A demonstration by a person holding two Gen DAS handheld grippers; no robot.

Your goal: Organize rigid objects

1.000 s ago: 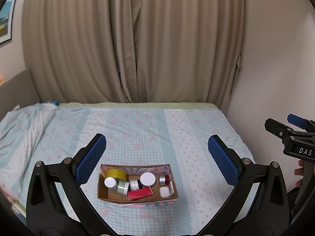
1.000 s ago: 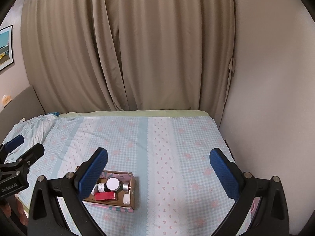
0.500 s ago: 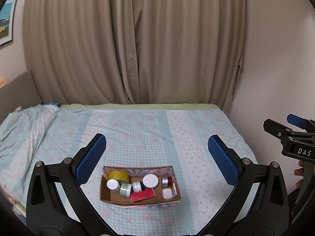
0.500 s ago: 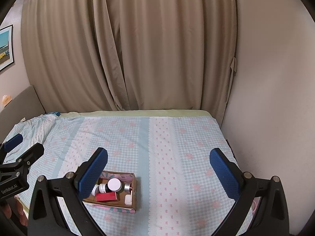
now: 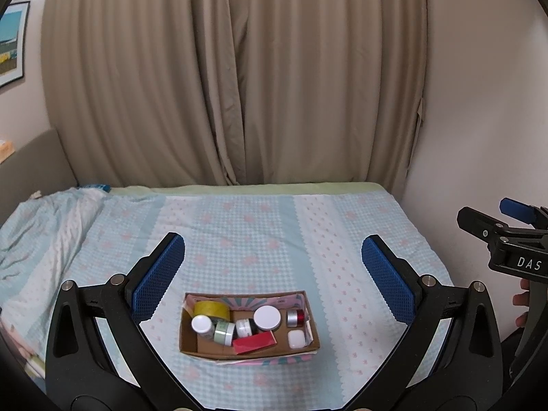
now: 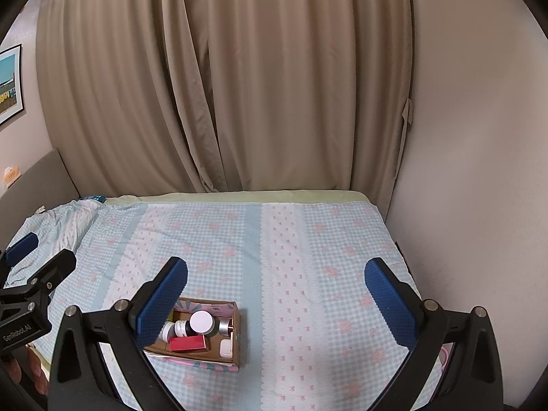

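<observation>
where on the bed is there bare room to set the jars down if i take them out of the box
Bare patches: the checked blue bedsheet right of the open cardboard box as far as the wall, and the stretch from the box to the beige curtains. Left, the sheet is rumpled. The box itself is crowded with jars, a yellow tape roll and a red flat box.

Checked bed (image 5: 239, 239), cardboard box (image 5: 250, 351) near front edge

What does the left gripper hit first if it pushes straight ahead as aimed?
Probably the bedspread beyond the cardboard box. The left gripper is open, aimed over the box's far wall, so the box likely passes underneath. Depth is unclear in the fisheye, so a steeper path could clip the box.
</observation>
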